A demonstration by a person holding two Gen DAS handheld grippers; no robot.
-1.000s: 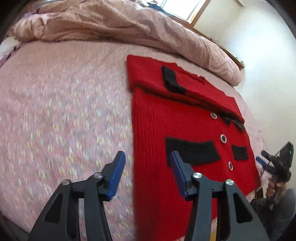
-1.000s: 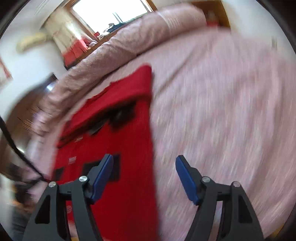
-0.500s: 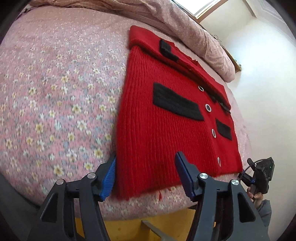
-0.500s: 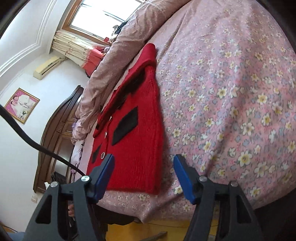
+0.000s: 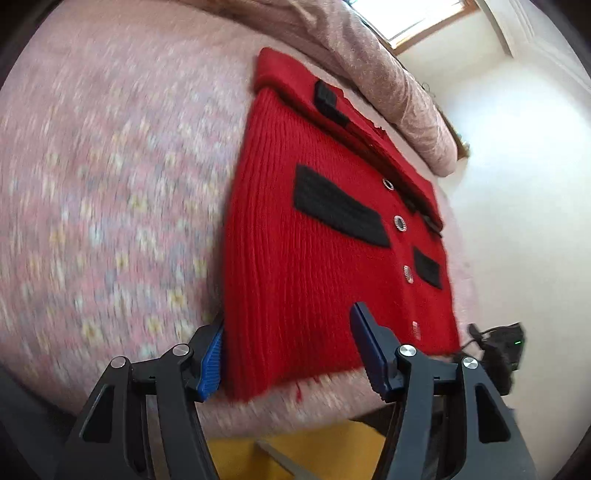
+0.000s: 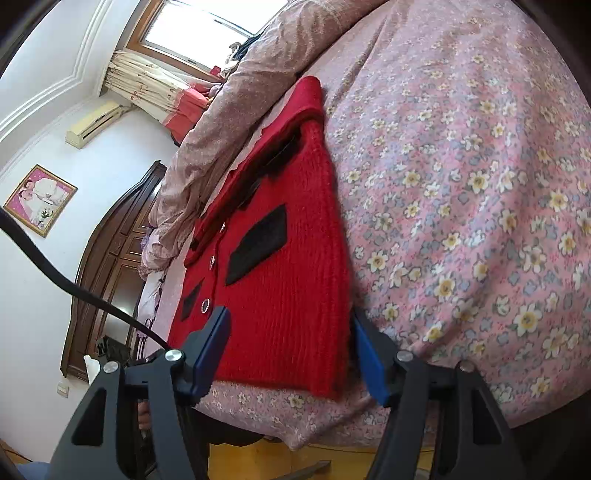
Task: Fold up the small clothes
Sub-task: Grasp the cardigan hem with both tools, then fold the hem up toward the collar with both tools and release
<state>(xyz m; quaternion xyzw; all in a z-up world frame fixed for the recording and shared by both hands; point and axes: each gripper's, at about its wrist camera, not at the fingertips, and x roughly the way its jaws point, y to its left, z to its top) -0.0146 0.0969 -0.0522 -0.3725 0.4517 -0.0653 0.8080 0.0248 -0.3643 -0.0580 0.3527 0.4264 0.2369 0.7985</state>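
Red knitted cardigan (image 5: 306, 266) lies flat on the pink flowered bedsheet (image 5: 103, 206), near the bed's front edge, with its hem toward the cameras and its collar end away. It has black pocket patches and a row of shiny buttons down the front; a folded sleeve or collar band lies across its far end.

The left gripper (image 5: 286, 350) stands wide, its blue-padded fingers (image 5: 211, 363) straddling the hem's left corner: one pad sits just outside the garment's left edge, the other over the knit. The right gripper (image 6: 291, 349) is equally wide and brackets the hem's right corner in the same way, one pad over the red fabric and one at the garment's right edge above the sheet. Neither claw is closed on anything; whether any pad actually touches the cloth cannot be told, as the left view is smeared by blur.

A rumpled pinkish quilt (image 6: 236, 122) runs along the far side of the bed, just beyond the cardigan's top. Behind it sit a bright window (image 6: 199, 33) with patterned curtains (image 6: 147, 88). A wall air conditioner (image 6: 94, 123), a framed picture (image 6: 40, 199) and a dark wooden wardrobe (image 6: 110, 266) show on the wall side. A black cable (image 6: 74, 288) crosses the right view. Yellow floor (image 5: 314, 454) shows below the mattress edge.
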